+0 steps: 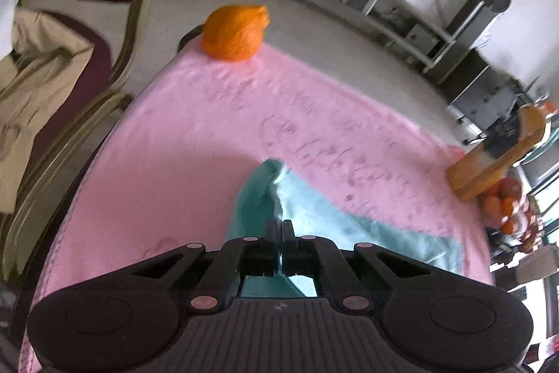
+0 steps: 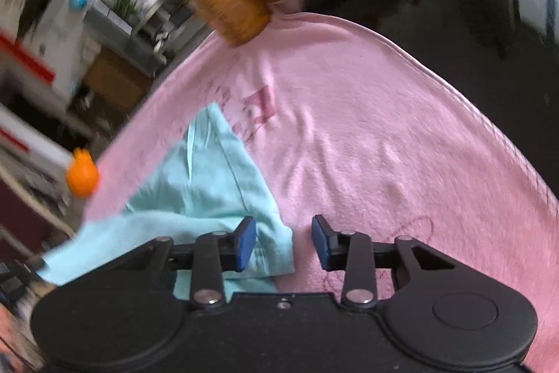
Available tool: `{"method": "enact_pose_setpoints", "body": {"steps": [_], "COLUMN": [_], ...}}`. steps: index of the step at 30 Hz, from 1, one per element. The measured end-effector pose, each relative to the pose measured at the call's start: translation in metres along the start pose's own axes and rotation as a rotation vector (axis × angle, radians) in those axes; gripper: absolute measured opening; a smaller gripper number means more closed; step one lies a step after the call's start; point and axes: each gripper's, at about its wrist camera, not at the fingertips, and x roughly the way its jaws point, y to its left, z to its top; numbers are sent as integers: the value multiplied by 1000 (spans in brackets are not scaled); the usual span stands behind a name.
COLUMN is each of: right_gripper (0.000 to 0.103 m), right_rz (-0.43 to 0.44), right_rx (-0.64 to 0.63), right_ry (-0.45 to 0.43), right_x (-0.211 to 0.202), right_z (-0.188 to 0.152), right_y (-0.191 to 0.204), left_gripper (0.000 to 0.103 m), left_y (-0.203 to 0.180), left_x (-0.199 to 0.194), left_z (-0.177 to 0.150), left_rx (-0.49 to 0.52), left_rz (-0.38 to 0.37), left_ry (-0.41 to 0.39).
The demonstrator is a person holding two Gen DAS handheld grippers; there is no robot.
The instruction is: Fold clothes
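Left wrist view: my left gripper (image 1: 278,228) is clamped on the teal garment (image 1: 325,215), lifting it off the pink blanket (image 1: 174,145). My right gripper (image 2: 283,242) gapes over its hem. Soft, limp cloth; grab the edges.

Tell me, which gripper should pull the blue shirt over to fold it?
Probably the left gripper. Its jaws are already shut on the blue shirt, lifting a corner off the pink blanket. The right gripper is open, with only the shirt's edge between its pads, not pinched.
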Motion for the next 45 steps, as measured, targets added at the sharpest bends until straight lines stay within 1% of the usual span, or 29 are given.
{"method": "enact_pose_setpoints", "body": {"steps": [2,3,4,5,7,8,11,13,14,16,17,18,19,21,23,26,29,32,37,40,44,45], "right_gripper": [27,18,4,4,2,2,2,2,2,2,2,2,2,2,2,2,2,2,2,2,2,2], "right_rz": [-37,-70,-100,-110,-60,-21,96,172,200,238,254,257,249,208,177,174,158,147,127,111,57,41], "right_rx": [-113,-179,-238,-260,-206,-151,15,128,189,279,319,339,350,346,320,296,276,251,213,189,151,145], "right_ry": [1,-6,-12,-14,-15,-13,-7,-1,8,-5,-19,-52,-73,-90,-95,-79,-45,-7,38,55,73,82], "right_x": [3,4,5,5,0,-2,-10,-15,-15,-18,-21,-27,-31,-38,-42,-42,-46,-54,-72,-78,-74,-71], "right_z": [-5,-8,-11,-11,-6,5,37,59,74,105,120,133,143,157,161,153,135,112,74,54,30,25], "right_y": [13,20,27,30,28,31,40,46,53,71,80,89,97,111,119,116,106,91,67,56,42,40], "left_gripper": [0,0,0,0,0,0,0,0,0,0,0,0,0,0,0,0,0,0,0,0,0,0], "left_y": [5,8,10,13,16,17,14,10,10,12,14,16,17,22,28,45,62,72,77,77,78,79], "left_x": [9,13,17,22,26,25,17,8,1,-17,-27,-36,-43,-48,-52,-52,-57,-70,-100,-103,-88,-83], "left_z": [-9,-13,-16,-19,-18,-13,16,42,56,78,86,93,95,92,86,63,37,7,-41,-63,-83,-87], "left_rx": [1,-1,-9,-16,-37,-51,-126,-198,-251,-360,-411,-442,-450,-440,-434,-452,-452,-431,-376,-339,-288,-273], "left_rz": [20,32,37,42,43,38,-2,-38,-64,-121,-145,-153,-150,-144,-139,-148,-147,-134,-112,-72,9,40], "left_ry": [28,44,59,75,92,91,74,53,33,-21,-53,-84,-104,-106,-107,-88,-64,-46,-45,-46,-43,-37]}}
